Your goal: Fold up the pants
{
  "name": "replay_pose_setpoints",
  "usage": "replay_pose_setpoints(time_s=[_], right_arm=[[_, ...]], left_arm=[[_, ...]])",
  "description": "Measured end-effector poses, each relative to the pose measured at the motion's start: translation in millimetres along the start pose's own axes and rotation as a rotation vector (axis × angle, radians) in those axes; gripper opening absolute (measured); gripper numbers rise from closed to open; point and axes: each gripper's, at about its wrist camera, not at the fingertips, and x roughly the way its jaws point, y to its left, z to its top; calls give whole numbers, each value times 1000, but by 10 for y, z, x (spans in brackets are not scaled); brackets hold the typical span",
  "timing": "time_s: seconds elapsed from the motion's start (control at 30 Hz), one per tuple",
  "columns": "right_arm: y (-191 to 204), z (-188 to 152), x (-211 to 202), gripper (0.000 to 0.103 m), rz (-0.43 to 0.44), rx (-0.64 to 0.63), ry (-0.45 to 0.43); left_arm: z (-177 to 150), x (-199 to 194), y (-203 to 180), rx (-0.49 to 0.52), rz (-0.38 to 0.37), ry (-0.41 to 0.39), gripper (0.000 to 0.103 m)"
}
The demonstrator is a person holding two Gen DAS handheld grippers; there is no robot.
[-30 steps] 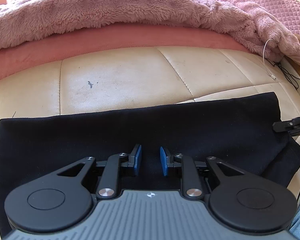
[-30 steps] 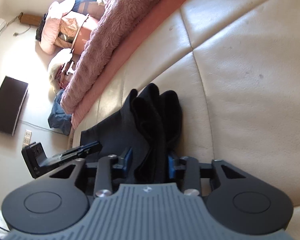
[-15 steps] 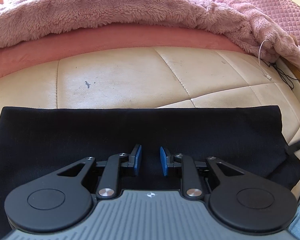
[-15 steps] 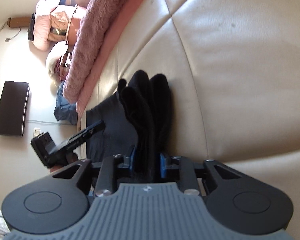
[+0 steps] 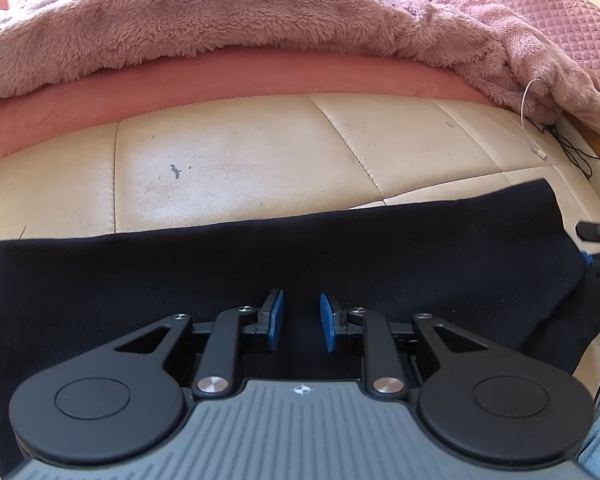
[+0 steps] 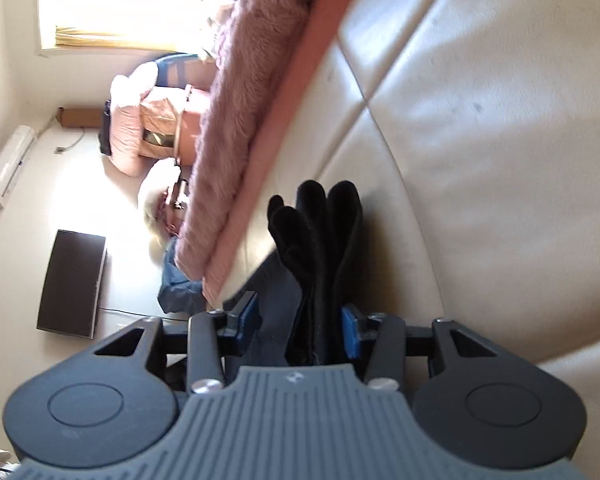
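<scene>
Black pants (image 5: 284,268) folded into a long band on cream leather bench (image 5: 236,160), under and ahead of left gripper (image 5: 300,322), parted, empty. Right gripper (image 6: 298,326) wide apart around bunched pants end, blue pads not pressing cloth. Pink blanket (image 5: 228,20) beyond.

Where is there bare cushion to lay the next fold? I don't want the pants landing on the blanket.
Free: the cream cushion between the black pants and the pink blanket, across most of its width. Crowded: the far right corner, where cables trail beside the blanket, and the pants' right end, where the right gripper straddles bunched cloth.
</scene>
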Motion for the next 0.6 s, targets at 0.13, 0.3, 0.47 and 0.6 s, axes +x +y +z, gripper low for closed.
replay_pose_setpoints(time_s=[0.13,0.3,0.47,0.6], right_arm=[[54,72,-10,38,-13,-36,7],[5,139,96,31,-85,-36,60],[11,154,263,16,-176,-66,107],[101,122,287,12,-211,-88,84]], left_arm=[[5,5,13,2,-2,2,27],[6,12,7,5,5,2,27],[22,-5,-47,53,22,-9,26],[71,43,-131,116,51,-16,24]])
